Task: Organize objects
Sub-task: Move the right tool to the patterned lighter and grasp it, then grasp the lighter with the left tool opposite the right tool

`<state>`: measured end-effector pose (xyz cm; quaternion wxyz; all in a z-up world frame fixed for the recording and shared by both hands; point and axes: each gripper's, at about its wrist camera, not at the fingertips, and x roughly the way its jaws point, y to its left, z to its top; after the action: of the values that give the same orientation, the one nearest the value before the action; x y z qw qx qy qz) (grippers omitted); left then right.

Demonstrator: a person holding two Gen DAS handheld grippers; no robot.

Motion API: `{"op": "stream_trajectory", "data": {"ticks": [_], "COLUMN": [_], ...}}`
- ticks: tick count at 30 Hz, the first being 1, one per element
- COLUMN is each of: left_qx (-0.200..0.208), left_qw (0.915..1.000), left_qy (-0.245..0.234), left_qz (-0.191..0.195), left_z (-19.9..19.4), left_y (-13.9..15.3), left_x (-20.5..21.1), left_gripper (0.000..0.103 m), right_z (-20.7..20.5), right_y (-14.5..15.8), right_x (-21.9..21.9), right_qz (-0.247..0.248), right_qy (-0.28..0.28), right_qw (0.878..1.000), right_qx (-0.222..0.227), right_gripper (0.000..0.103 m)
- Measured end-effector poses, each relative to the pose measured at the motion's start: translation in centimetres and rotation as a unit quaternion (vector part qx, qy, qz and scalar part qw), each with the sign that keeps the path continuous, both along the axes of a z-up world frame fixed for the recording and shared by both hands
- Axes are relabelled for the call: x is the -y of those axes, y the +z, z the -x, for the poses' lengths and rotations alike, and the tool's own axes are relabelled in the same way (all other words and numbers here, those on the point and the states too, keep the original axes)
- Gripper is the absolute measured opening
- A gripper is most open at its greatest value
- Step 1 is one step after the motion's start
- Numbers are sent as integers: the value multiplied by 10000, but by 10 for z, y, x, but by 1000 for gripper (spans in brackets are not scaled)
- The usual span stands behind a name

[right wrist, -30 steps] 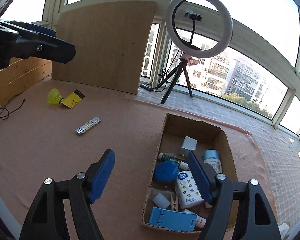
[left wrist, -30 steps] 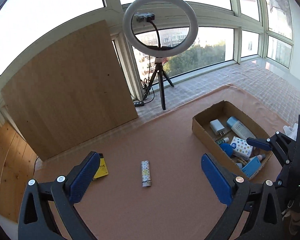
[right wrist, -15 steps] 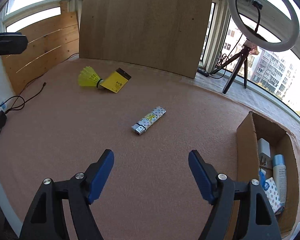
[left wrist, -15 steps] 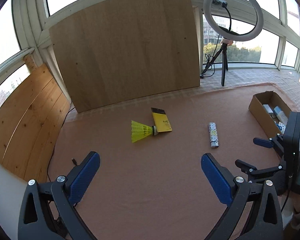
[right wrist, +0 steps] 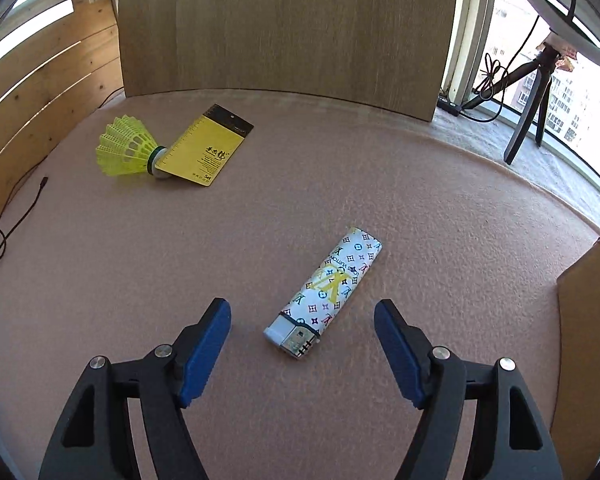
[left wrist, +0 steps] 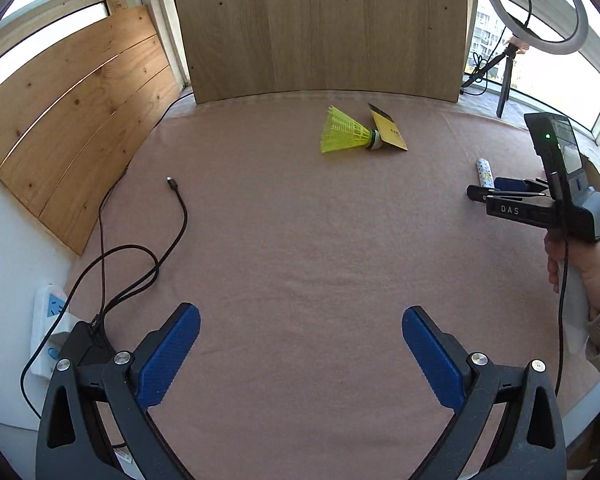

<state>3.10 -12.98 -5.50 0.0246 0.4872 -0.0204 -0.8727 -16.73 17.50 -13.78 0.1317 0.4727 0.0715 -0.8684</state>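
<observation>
A white patterned lighter [right wrist: 326, 293] lies on the pink felt mat, its metal end just between and ahead of the open fingers of my right gripper [right wrist: 302, 334], untouched. A yellow shuttlecock [right wrist: 128, 152] and a yellow card [right wrist: 207, 146] lie together at the far left. In the left wrist view the shuttlecock [left wrist: 346, 132], the card [left wrist: 388, 133] and the lighter [left wrist: 483, 170] lie far ahead. My left gripper [left wrist: 300, 338] is open and empty over bare mat. The right gripper [left wrist: 500, 192] shows at the right, low by the lighter.
A cardboard box wall [right wrist: 584, 320] stands at the right edge. A black cable [left wrist: 168, 224] runs from a power strip [left wrist: 48, 320] at the left. A wooden board [left wrist: 320, 28] leans at the back. A ring light on a tripod [left wrist: 534, 8] stands back right.
Both grippers have swung left, away from the cardboard box. My right gripper has come down close to the lighter. The left view now faces the cable side of the mat.
</observation>
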Motion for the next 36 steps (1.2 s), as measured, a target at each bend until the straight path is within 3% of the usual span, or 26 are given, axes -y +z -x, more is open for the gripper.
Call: {"op": "stream_trajectory", "data": {"ticks": [2, 3, 6, 9, 11, 14, 17, 19, 22, 26, 29, 31, 33, 36], "left_qx": [13, 11, 90, 96, -102, -354, -413, -406, -295, -196, 50, -41, -33, -33], "left_qw": [9999, 9999, 9994, 9981, 9968, 9915, 9718, 9472, 9109, 8710, 8546, 8516, 8512, 8435], "left_qy": [25, 36, 96, 77, -278, -1128, -2292, -3157, -4092, -4845, -5111, -5158, -5150, -5279], "left_qz": [-96, -141, -314, -597, -747, -538, -370, -401, -447, -793, -919, -937, -1011, -995], "left_z": [0, 1, 6, 11, 12, 7, -5, -18, -37, -52, -57, -60, -60, -64], "left_y": [-2, -4, -12, -24, -31, -42, -52, -56, -61, -66, -79, -78, -77, -77], "left_x": [0, 0, 4, 6, 2, -16, -47, -68, -96, -122, -140, -145, -148, -153], "left_gripper": [102, 102, 102, 102, 102, 102, 102, 102, 98, 81, 65, 64, 51, 34], "right_z": [0, 0, -10, -40, -73, -121, -164, -186, -206, -217, -225, -231, -231, -231], "right_y": [2, 2, 3, 2, 2, 2, 2, 2, 3, 4, 3, 3, 3, 3], "right_x": [0, 1, 4, 19, 31, 38, 37, 34, 24, 4, 1, 0, -4, -12], "right_qz": [7, 33, 183, 205, 191, 167, 139, 47, -99, -205, -378, -490, -460, -388], "right_qy": [38, 111, 532, 1437, 2215, 3261, 4072, 4480, 4883, 5249, 5556, 5664, 5549, 5372], "right_qw": [10000, 9999, 9984, 9893, 9749, 9448, 9118, 8918, 8689, 8464, 8288, 8217, 8292, 8413], "right_qx": [-68, -40, 42, 110, 154, 277, 509, 630, 803, 870, 550, 414, 496, 465], "right_gripper": [27, 22, 21, 21, 21, 21, 21, 22, 22, 22, 22, 24, 28, 29]}}
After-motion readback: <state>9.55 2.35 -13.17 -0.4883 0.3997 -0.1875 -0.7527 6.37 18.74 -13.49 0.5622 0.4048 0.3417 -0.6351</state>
